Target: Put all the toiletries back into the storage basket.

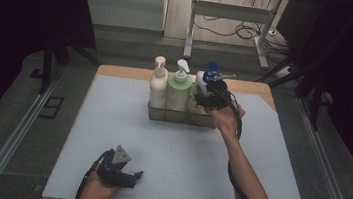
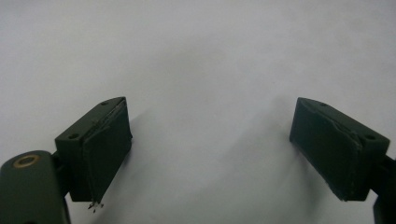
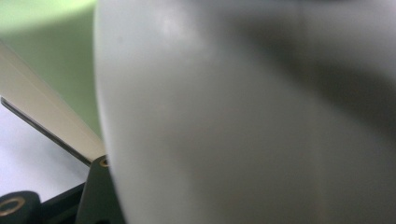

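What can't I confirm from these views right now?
- Right gripper grip: in the high view hand and gripper body cover its fingers; in its own view the white bottle is a close blur.
- White bottle's lower body: high view, behind the gripper.
- Bottle labels: too small, dim.

White bottle (image 3: 243, 112) in right gripper view: blurred, cut off at top, right, bottom; label unreadable. Right gripper (image 1: 211, 97) in high view hides that bottle's body; grip on it can't tell. Tray (image 1: 182, 116) right end hidden behind hand. Left gripper (image 2: 210, 140) jaw bases cut off by frame edge.
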The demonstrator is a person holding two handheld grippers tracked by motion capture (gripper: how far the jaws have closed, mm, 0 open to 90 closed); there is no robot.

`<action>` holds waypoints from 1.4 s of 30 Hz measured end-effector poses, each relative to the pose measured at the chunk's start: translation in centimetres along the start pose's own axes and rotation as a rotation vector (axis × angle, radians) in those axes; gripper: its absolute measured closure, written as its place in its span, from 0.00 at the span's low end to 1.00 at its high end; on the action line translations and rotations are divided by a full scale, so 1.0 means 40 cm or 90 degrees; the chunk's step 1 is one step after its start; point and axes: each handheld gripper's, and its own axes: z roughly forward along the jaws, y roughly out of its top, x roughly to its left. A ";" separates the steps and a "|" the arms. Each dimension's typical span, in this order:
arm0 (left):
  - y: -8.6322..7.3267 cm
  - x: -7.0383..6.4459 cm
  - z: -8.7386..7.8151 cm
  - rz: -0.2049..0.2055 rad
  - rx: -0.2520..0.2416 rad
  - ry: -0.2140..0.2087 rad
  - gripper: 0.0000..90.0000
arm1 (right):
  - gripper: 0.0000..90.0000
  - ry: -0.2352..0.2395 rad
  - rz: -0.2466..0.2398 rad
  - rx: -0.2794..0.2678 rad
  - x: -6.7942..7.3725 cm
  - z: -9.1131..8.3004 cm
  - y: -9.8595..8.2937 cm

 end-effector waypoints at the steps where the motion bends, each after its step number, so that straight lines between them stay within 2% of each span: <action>1: 0.000 0.000 0.000 0.000 0.000 0.000 0.14 | 0.46 0.002 0.005 -0.005 -0.002 -0.001 -0.002; 11: 0.000 0.000 0.000 0.000 0.000 0.000 0.14 | 0.44 0.008 0.007 0.001 -0.010 0.002 -0.001; 20: 0.000 0.000 0.000 0.001 0.000 0.001 0.14 | 0.43 0.013 -0.015 0.002 -0.006 0.011 0.003; 21: 0.000 0.000 0.000 0.001 0.000 0.001 0.14 | 0.39 0.011 -0.015 0.003 -0.007 0.011 0.005; 24: 0.000 0.000 0.000 0.001 0.000 0.001 0.14 | 0.38 0.010 -0.016 0.004 -0.009 0.010 0.004; 27: 0.000 0.000 0.000 0.001 0.001 0.001 0.14 | 0.37 0.018 -0.018 -0.011 -0.013 -0.008 0.004; 35: 0.000 0.000 0.000 0.001 0.000 0.001 0.14 | 0.37 0.024 -0.024 -0.013 -0.012 -0.034 -0.004; 42: 0.000 0.000 0.000 0.001 0.000 0.001 0.14 | 0.44 0.045 -0.023 -0.015 -0.028 -0.065 -0.034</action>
